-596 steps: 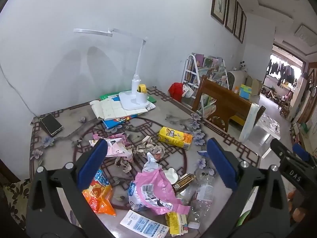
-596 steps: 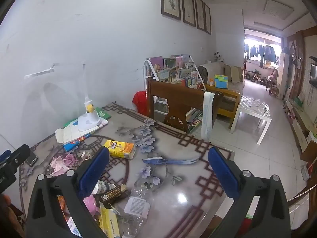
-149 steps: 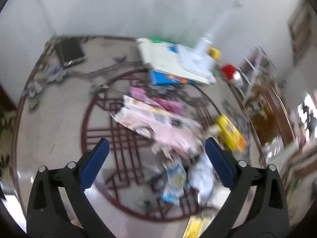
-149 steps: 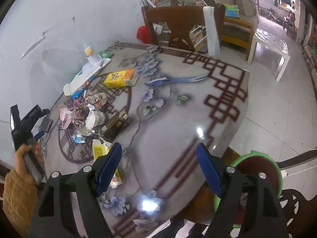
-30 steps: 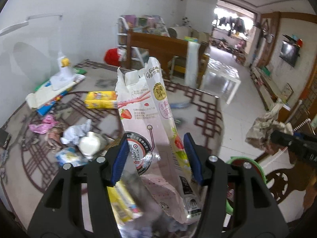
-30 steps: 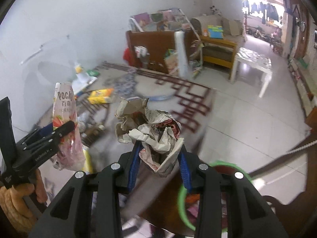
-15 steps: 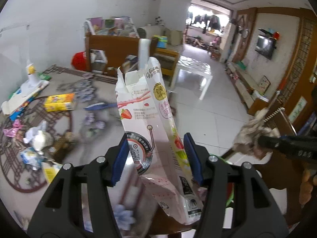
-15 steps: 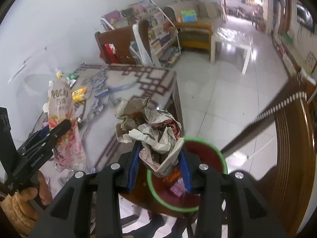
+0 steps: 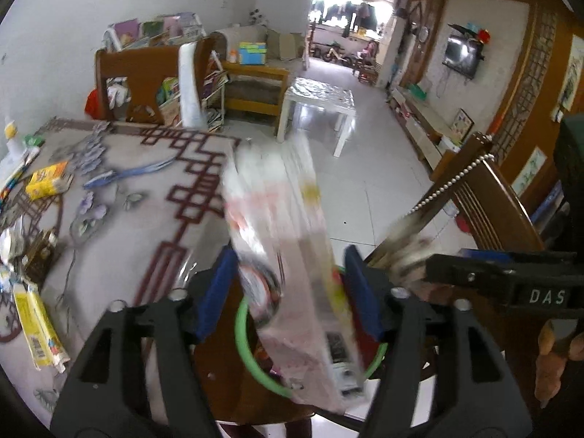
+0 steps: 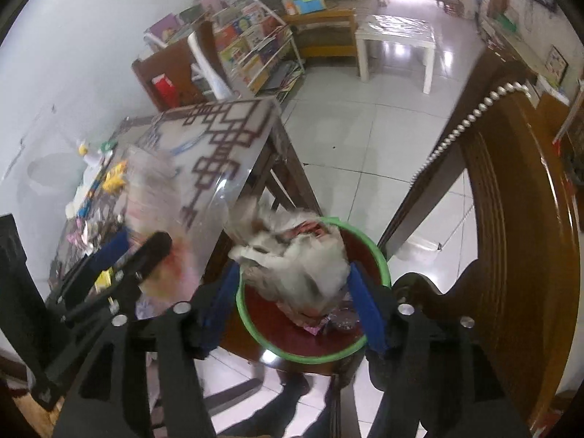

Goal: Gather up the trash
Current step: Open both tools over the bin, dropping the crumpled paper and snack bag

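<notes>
My left gripper [image 9: 290, 292] has its jaws apart, and the pink-and-white Pocky snack box [image 9: 288, 255] is blurred between them, tilted and dropping toward the green-rimmed red bin [image 9: 242, 332] below. My right gripper [image 10: 294, 290] is also open, and the crumpled newspaper wad [image 10: 292, 255] is blurred, falling over the same bin [image 10: 381, 266], which stands on a wooden chair seat. The left gripper with the box also shows in the right wrist view [image 10: 146, 252].
The patterned table [image 9: 153, 197] lies left, with a yellow carton [image 9: 47, 180], yellow wrappers [image 9: 34, 323] and more litter along its left side. A carved wooden chair back [image 10: 511, 219] rises on the right. White tiled floor and a small white table [image 9: 321, 102] lie beyond.
Both grippers swung from the table to above the bin. Their jaws have opened, and the Pocky box and the paper wad have come loose and are falling, blurred.
</notes>
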A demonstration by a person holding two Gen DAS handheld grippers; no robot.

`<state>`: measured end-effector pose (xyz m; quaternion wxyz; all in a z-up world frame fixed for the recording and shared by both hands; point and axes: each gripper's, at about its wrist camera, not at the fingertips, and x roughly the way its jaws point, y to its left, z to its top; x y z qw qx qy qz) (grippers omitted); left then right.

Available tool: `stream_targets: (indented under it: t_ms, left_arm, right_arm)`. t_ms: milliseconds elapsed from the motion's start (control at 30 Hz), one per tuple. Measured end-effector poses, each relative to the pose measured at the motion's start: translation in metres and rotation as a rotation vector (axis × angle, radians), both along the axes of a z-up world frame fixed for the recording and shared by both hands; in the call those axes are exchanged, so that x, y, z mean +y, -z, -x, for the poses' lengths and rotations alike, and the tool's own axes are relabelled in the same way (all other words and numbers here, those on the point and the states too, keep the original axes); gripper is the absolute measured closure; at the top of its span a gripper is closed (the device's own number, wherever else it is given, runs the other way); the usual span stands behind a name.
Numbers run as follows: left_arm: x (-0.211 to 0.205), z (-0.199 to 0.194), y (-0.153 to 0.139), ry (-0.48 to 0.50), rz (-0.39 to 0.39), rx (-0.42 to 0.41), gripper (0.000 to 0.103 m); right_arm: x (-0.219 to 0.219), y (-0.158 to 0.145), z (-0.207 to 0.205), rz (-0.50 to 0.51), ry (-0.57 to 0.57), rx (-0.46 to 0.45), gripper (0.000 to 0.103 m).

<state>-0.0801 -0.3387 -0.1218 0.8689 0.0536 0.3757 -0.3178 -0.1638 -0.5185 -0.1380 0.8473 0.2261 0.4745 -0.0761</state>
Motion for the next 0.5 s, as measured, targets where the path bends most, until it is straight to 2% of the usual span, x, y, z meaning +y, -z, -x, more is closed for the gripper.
stream_targets:
  t_ms: [200,500]
  left_arm:
    - [-0.003,0.004,-0.009,-0.02,0.015,-0.021,0.02]
    - [0.021,-0.005,-0.014,-0.106,-0.001,-0.045,0.015]
  right_arm:
    - [-0.013,-0.003,0.006,-0.029,0.021,-0.035,0.035]
    - [-0.001,0.001,-0.004,0.0,-0.033,-0.02,0.033]
